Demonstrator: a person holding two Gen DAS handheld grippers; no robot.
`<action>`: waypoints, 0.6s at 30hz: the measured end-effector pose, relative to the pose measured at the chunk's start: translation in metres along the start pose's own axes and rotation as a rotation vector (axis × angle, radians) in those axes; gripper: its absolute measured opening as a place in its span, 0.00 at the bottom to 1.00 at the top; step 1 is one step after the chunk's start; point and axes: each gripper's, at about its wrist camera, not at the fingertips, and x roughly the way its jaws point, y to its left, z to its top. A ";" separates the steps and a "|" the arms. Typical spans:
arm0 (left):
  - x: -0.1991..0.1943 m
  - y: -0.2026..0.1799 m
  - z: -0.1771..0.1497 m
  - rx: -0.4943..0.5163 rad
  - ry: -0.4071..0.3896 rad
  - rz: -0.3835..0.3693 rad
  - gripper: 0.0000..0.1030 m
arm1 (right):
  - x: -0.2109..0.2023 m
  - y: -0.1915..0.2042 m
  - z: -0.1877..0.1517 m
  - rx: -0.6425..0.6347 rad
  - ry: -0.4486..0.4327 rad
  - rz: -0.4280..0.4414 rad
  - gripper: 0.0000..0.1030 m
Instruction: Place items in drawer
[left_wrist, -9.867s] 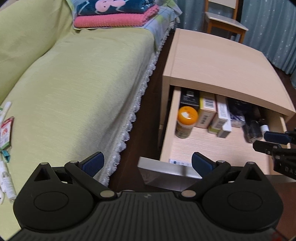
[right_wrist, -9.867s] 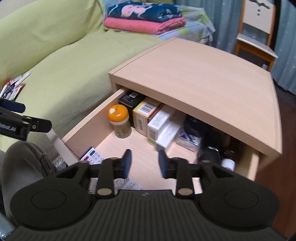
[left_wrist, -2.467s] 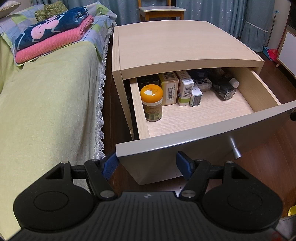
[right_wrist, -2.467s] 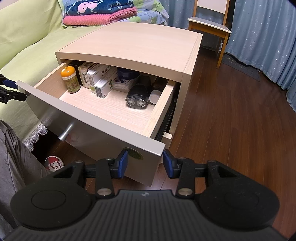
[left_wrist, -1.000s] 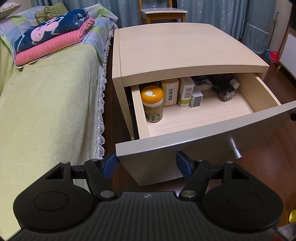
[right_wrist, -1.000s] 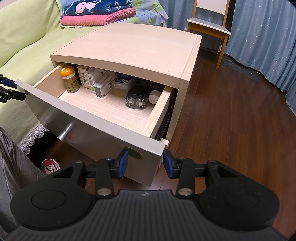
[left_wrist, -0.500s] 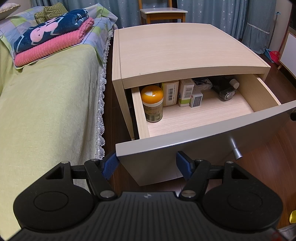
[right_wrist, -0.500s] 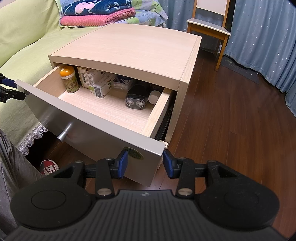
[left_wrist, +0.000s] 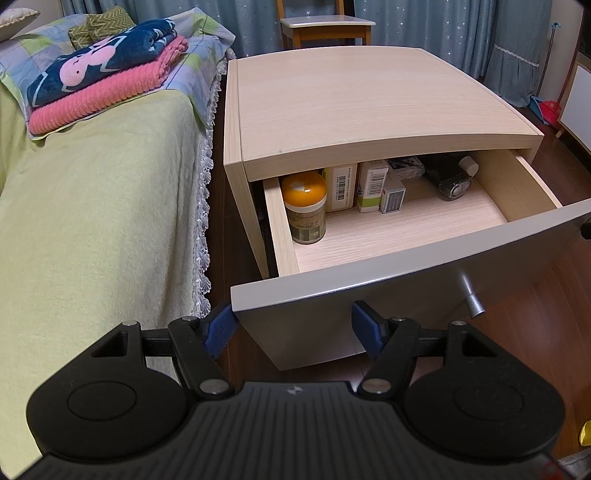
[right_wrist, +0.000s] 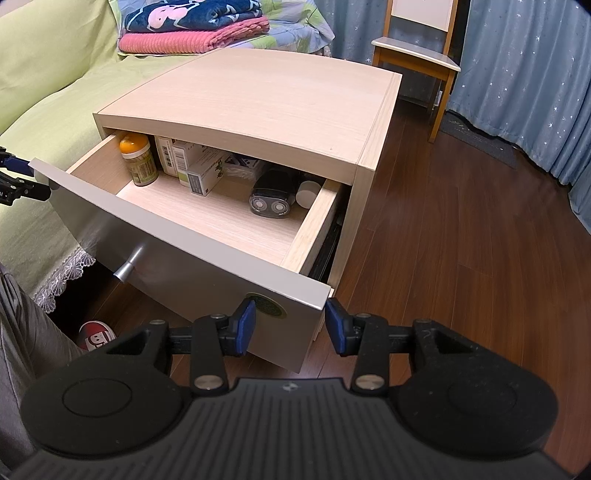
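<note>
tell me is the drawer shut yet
No, partly open: the drawer juts from the nightstand, orange-capped bottle and boxes showing.

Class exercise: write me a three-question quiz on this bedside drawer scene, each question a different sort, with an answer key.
1. True or false: the drawer is fully shut.
2. Multiple choice: the jar in the drawer has a lid that is A) orange, B) green, C) black.
3. Fill in: the left gripper and right gripper, jaws open, each sit at an end of the drawer's grey ____.

Key: 1 false; 2 A; 3 front panel.
</note>
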 end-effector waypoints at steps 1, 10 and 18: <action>0.000 0.000 0.000 0.000 0.000 0.000 0.67 | 0.000 0.000 0.001 -0.002 0.000 -0.001 0.37; 0.002 0.000 0.000 0.000 -0.002 0.004 0.67 | 0.001 -0.001 0.003 -0.005 0.004 -0.002 0.37; 0.002 0.000 0.000 0.001 -0.003 0.005 0.67 | 0.001 -0.003 0.004 -0.006 0.002 -0.001 0.37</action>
